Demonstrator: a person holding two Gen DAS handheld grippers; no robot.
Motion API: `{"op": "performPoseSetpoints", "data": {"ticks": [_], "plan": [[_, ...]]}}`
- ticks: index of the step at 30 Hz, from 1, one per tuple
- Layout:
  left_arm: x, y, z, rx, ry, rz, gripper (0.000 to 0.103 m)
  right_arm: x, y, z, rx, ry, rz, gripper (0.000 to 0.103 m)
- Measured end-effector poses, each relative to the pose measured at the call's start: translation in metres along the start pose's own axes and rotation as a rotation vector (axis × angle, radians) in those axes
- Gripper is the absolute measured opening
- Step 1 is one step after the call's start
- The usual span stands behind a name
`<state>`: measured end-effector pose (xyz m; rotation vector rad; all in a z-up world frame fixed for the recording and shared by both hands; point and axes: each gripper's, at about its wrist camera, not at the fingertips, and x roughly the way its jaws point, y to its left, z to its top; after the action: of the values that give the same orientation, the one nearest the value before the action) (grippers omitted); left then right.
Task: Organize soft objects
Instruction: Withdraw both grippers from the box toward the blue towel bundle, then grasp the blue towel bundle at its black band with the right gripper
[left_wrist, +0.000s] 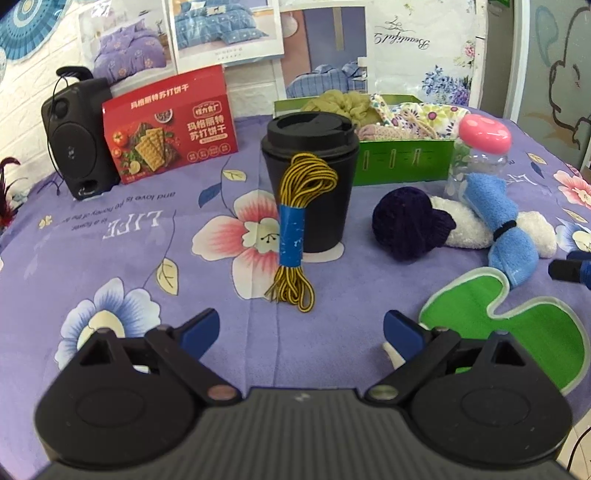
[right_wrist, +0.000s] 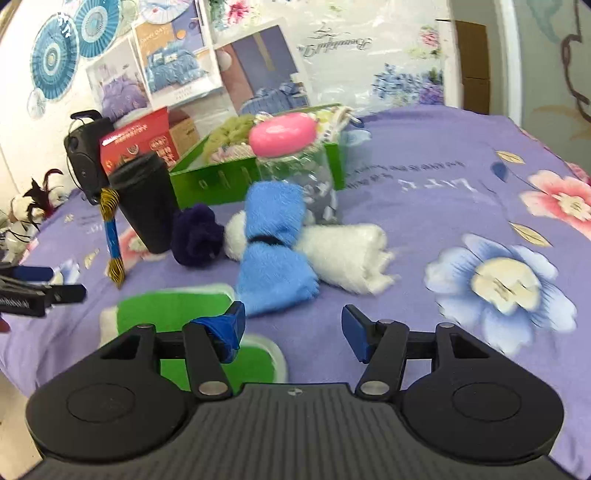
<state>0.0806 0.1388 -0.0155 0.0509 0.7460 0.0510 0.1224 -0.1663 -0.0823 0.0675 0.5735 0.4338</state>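
My left gripper (left_wrist: 301, 328) is open and empty above the floral cloth, facing a yellow-black cord bundle (left_wrist: 299, 229) that leans on a black cup (left_wrist: 310, 177). A dark purple knit ball (left_wrist: 408, 221), a white fluffy roll (left_wrist: 465, 225) and a blue towel tied with a black band (left_wrist: 506, 229) lie to the right. My right gripper (right_wrist: 291, 328) is open and empty just in front of the blue towel (right_wrist: 275, 243) and white roll (right_wrist: 347, 254). A green box (right_wrist: 229, 177) at the back holds several soft items. A green mat (left_wrist: 498, 325) lies under the grippers.
A clear bottle with a pink cap (left_wrist: 480, 155) stands behind the towel. A red cracker box (left_wrist: 170, 125) and a black speaker (left_wrist: 77, 140) stand at the back left. The left gripper's fingertips (right_wrist: 51, 291) show at the right wrist view's left edge.
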Motion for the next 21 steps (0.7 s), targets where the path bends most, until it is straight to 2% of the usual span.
{"op": "performPoseSetpoints", "data": {"ticks": [3,6,10,14,17,21], "plan": [[0.01,0.004,0.007,-0.009,0.004,0.015,0.096,0.017,0.014,0.017,-0.081,-0.025,-0.026,0.044],[0.019,0.007,0.014,0.006,-0.005,0.02,0.096,0.043,0.024,0.031,-0.142,-0.012,-0.079,0.044],[0.033,0.011,0.021,0.022,-0.003,0.025,0.096,0.067,0.024,0.034,-0.137,0.043,-0.087,0.045],[0.043,0.016,0.026,0.015,-0.021,0.016,0.096,0.073,0.026,0.026,-0.151,0.046,-0.107,0.047],[0.048,0.018,0.033,0.005,-0.034,-0.016,0.096,0.076,0.023,0.021,-0.099,0.03,-0.115,0.049],[0.051,0.011,0.039,0.044,-0.067,-0.025,0.096,0.076,0.027,0.018,-0.087,0.018,-0.123,0.051]]}}
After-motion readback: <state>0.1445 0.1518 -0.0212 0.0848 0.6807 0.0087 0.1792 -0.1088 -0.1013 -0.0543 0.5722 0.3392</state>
